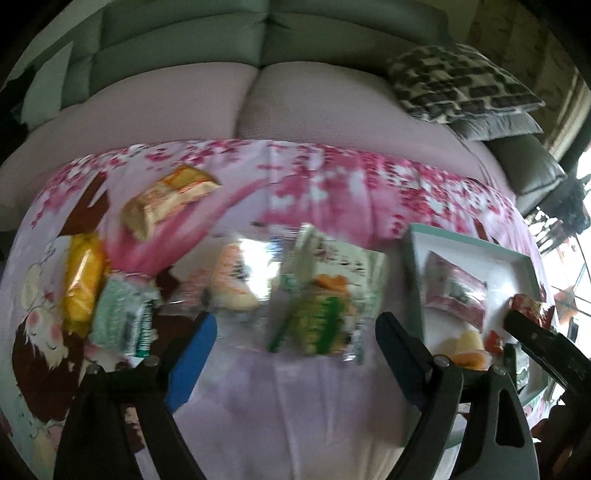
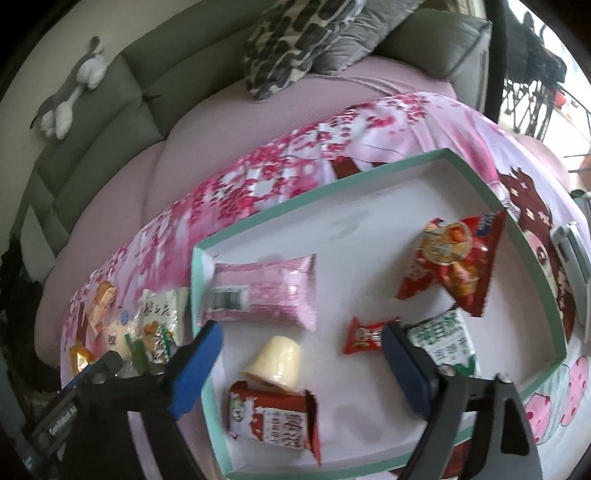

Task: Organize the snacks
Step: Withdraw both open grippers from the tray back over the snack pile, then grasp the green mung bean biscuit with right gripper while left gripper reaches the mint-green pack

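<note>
A teal-rimmed white box (image 2: 258, 218) lies on the pink floral cloth (image 2: 280, 162). It holds a pink packet (image 2: 262, 295), a red chip bag (image 2: 454, 266), a small red packet (image 2: 369, 334), a cream jelly cup (image 2: 275, 363), a red-and-white carton (image 2: 273, 421) and a green-and-white packet (image 2: 443, 341). My right gripper (image 2: 299, 354) is open above the box, empty. My left gripper (image 1: 295, 339) is open and empty over loose snacks: a green packet (image 1: 321, 314), an orange-white pack (image 1: 232, 280), a mint packet (image 1: 122, 317), a yellow packet (image 1: 81, 280) and a gold packet (image 1: 166, 203). The box (image 1: 417, 273) shows at right.
A grey-green sofa (image 1: 266, 33) with pink seat cushions (image 1: 295, 99) stands behind the cloth. Patterned pillows (image 2: 295, 40) lie at its right end. A plush toy (image 2: 70, 88) sits on the sofa back. A white device (image 2: 572, 254) lies at the cloth's right edge.
</note>
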Demonstrator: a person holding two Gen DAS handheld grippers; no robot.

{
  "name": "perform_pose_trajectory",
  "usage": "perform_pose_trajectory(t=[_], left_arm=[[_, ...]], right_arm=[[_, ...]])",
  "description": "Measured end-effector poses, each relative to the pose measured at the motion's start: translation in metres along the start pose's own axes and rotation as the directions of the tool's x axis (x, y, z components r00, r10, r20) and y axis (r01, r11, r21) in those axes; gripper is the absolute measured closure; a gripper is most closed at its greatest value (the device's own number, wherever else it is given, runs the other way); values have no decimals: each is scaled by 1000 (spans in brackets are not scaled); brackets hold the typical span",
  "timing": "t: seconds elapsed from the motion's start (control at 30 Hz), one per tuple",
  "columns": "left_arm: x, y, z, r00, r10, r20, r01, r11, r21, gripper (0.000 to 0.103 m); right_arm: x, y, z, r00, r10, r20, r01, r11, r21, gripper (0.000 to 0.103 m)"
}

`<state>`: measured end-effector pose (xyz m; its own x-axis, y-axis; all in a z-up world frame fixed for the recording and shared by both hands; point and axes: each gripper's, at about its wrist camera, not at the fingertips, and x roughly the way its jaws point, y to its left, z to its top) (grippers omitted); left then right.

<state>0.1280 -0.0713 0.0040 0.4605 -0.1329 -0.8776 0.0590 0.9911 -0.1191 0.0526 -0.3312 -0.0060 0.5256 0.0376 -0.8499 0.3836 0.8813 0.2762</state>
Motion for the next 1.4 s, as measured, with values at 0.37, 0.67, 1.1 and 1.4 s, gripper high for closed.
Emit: perform_pose_trajectory(t=[0.37,0.67,1.1,1.4], left_arm=[[-28,65,-1,987,115,110,-106,991,-81,3],[-43,123,-6,975,160,157,-125,970,-209,2],[-37,166,-12,975,157,158,-105,949,-297,1],[-2,152,-9,991,117,70,-99,970,-222,1]], right_arm=[[-6,44,-10,992,102,70,-97,993,-74,0],[8,91,-30,990,136,33,-127,973,-194,0],[33,151,-58,991,127,-39,-133,928,-348,0],[57,169,-64,996,57,-68,-77,930,-358,0]])
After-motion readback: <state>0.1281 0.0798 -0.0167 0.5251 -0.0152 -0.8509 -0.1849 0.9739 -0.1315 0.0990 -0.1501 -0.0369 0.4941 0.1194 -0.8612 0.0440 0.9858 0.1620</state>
